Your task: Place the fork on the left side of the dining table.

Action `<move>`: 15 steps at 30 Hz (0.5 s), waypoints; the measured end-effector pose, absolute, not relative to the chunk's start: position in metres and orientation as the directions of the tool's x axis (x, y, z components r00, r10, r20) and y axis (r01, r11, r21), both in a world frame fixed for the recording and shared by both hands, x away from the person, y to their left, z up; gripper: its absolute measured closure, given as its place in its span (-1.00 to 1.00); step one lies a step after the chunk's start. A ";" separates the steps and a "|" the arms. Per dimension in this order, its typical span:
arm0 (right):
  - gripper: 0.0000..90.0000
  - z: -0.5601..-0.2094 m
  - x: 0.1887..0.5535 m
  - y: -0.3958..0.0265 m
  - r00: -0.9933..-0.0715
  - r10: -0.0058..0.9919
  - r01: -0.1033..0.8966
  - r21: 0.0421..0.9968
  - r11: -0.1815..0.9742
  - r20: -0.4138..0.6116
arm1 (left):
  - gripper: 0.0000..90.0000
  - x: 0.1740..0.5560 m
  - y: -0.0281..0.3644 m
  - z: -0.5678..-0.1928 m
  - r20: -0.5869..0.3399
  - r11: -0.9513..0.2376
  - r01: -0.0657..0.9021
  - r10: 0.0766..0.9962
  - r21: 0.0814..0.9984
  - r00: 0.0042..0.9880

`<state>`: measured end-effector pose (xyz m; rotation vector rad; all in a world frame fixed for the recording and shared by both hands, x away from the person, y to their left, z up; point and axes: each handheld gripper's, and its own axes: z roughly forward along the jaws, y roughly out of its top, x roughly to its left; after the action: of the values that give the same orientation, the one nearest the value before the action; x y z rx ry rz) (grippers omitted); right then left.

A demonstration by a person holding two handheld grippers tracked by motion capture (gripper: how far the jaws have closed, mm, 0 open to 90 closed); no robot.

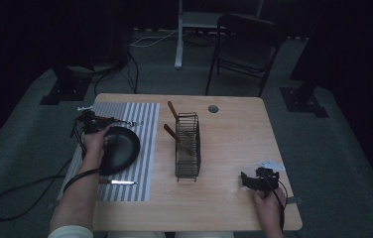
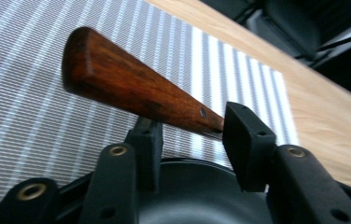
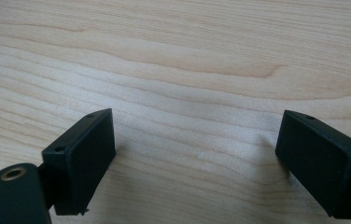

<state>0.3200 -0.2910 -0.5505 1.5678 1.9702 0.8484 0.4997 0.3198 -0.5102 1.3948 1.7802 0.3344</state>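
Worktop point(image 1: 234, 148): pale wood, with a striped mat point(image 1: 142, 148) laid over its left part. Fork point(image 2: 131, 88): wooden handle, seen in the left gripper view passing between the fingers point(image 2: 248, 144) of the left gripper point(image 2: 190, 140), slanted up and away over the mat; the fingers are parted and a gap is seen on at least one side, so no clamping is shown. In the high view the fork is found at the mat's far left, metal tines toward the middle. Black pan point(image 1: 120, 148): set on the mat, just beside the left gripper. Knife point(image 1: 117, 182): laid on the mat's near end. Wire rack point(image 1: 188, 146): stood mid-worktop, two wooden-handled utensils point(image 1: 173, 111) held in it. Right gripper point(image 3: 194, 154): rested at the near right, fingers wide apart over bare wood.
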 end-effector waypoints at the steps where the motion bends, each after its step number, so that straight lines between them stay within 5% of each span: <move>1: -0.74 -0.551 0.320 -0.291 -0.228 0.974 0.676 0.721 0.151 0.010 | 0.29 0.500 0.319 -0.510 -0.427 0.340 0.678 0.903 0.652 -0.044; 15: -0.74 -0.551 0.320 -0.291 -0.229 0.973 0.676 0.721 0.152 0.010 | 0.27 0.508 0.320 -0.516 -0.354 0.291 0.727 0.933 0.622 -0.070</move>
<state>0.3201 -0.2910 -0.5505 1.5676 1.9702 0.8485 0.5085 0.3203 -0.5155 1.4898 1.8481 0.3664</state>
